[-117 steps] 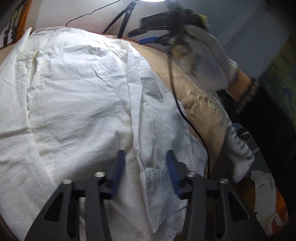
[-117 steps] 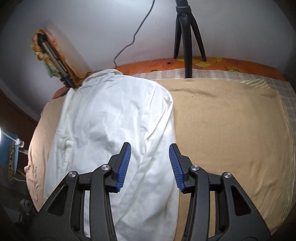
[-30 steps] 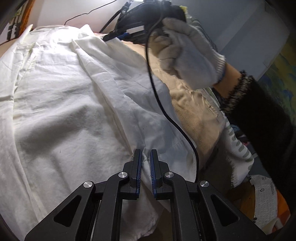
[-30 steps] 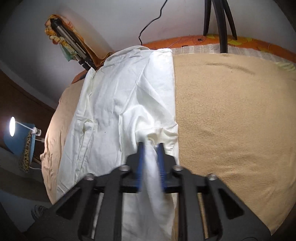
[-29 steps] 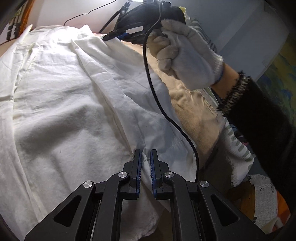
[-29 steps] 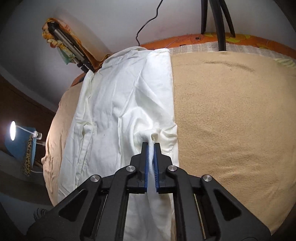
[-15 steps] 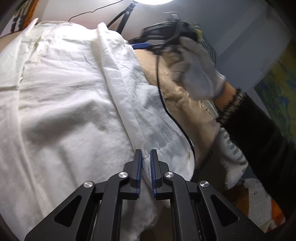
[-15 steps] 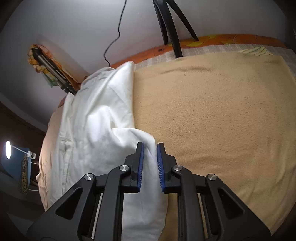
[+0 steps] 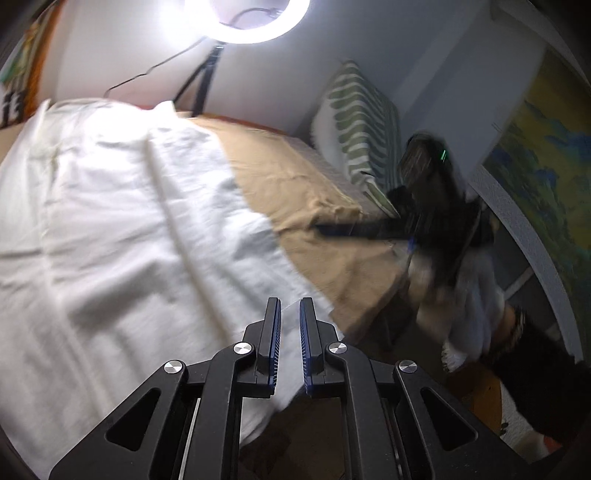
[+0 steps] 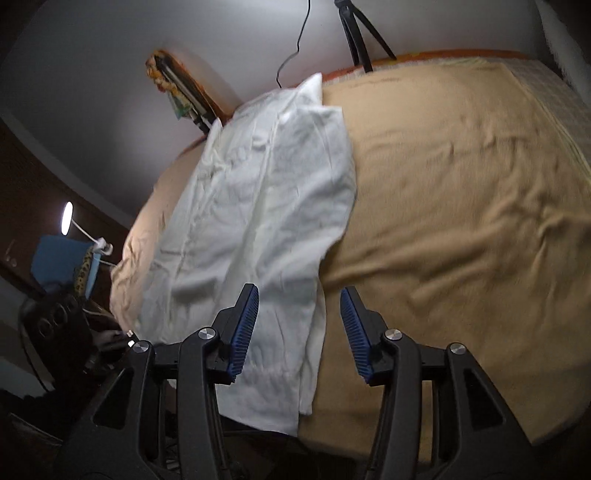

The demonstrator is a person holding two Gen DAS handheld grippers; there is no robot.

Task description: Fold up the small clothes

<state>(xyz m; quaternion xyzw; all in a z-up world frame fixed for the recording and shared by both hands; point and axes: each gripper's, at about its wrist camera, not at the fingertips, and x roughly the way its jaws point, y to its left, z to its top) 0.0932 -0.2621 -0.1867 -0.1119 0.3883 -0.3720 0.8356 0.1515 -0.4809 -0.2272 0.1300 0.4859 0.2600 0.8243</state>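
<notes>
- Our left gripper has its blue ribbed pads drawn nearly together, only a narrow slot between them; white cloth shows in that slot, but we cannot tell whether the pads actually pinch it.
- Our right gripper stands wide open with nothing between its pads, hanging over the near edge of the garment.
- Both tools share the same build: black plastic arms with triangular cut-outs, silver pivot screws, and blue ridged pads on the inner faces of the fingers.
- From the left wrist view, the white shirt spreads out ahead of us and to the left, a thin, wrinkled woven cloth with long soft creases running away from the gripper.
- From the right wrist view, the same white shirt lies as a long narrow strip with one side folded over the body; its right edge is fairly straight and its near end hangs over the edge of the bed.
- Beneath it we see the tan blanket, a soft, matte, fuzzy cover with shallow ripples, bare across the whole right side of the bed.
- Off to the right in the left wrist view, our gloved right hand appears motion-blurred with the other tool, clear of the shirt.
- At the far edge a green-striped pillow leans against the wall, and a ring light on a tripod glares above the head of the bed.
- Left of the bed, a small lamp glows in a dark corner.
</notes>
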